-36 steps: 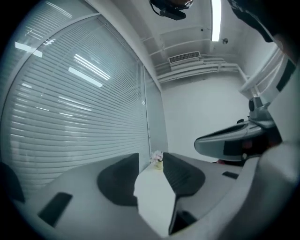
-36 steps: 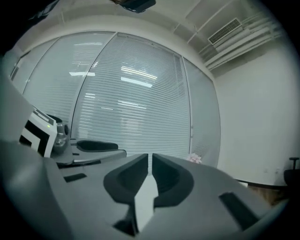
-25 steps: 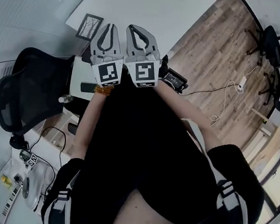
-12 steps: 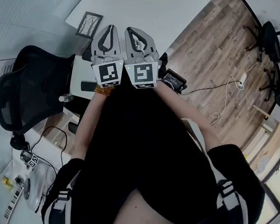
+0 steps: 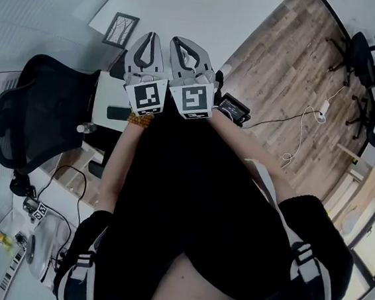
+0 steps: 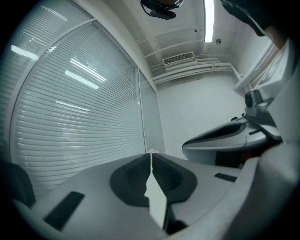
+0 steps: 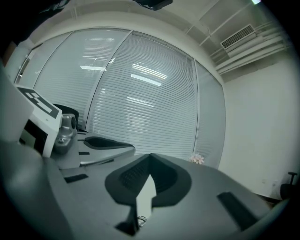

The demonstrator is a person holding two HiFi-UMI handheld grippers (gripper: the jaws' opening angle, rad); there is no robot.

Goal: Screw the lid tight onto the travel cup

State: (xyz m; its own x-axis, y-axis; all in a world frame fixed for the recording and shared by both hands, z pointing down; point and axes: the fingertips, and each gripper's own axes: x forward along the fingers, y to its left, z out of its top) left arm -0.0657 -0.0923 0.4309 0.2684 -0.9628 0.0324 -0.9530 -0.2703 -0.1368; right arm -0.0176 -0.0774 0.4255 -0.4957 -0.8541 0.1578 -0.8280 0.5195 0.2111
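**Head view:** You hold the left gripper [image 5: 146, 38] and the right gripper [image 5: 180, 44] side by side, almost touching. Both point to about 12 o'clock, out over the white table [image 5: 209, 8]. A picture frame [image 5: 120, 31] lies at about 10 o'clock from the left gripper. A black office chair [image 5: 41, 117] stands at about 8 o'clock from it. You see no travel cup and no lid here, on the table or on the wood floor [image 5: 283, 63].

**Left gripper view:** The left gripper [image 6: 151, 154] has its fingers pressed together, and nothing is between them. Ahead are only window blinds [image 6: 70, 108] and a bare wall. The right gripper [image 6: 225, 140] sits close by at 3 o'clock.

**Right gripper view:** The right gripper [image 7: 150, 155] also has its fingers pressed together, and it holds nothing. The left gripper [image 7: 103, 143] is at 9 o'clock. More blinds [image 7: 140, 103] fill the view.

The cup and lid are in none of the three views. So you cannot tell which way they lie from the fingers, how the cup stands, or which hand is nearer. You also cannot tell if the lid is on.

Compared with a second ago, both grippers sit side by side at nearly the same spot. The chair and the frame have slid up a little in the head view.
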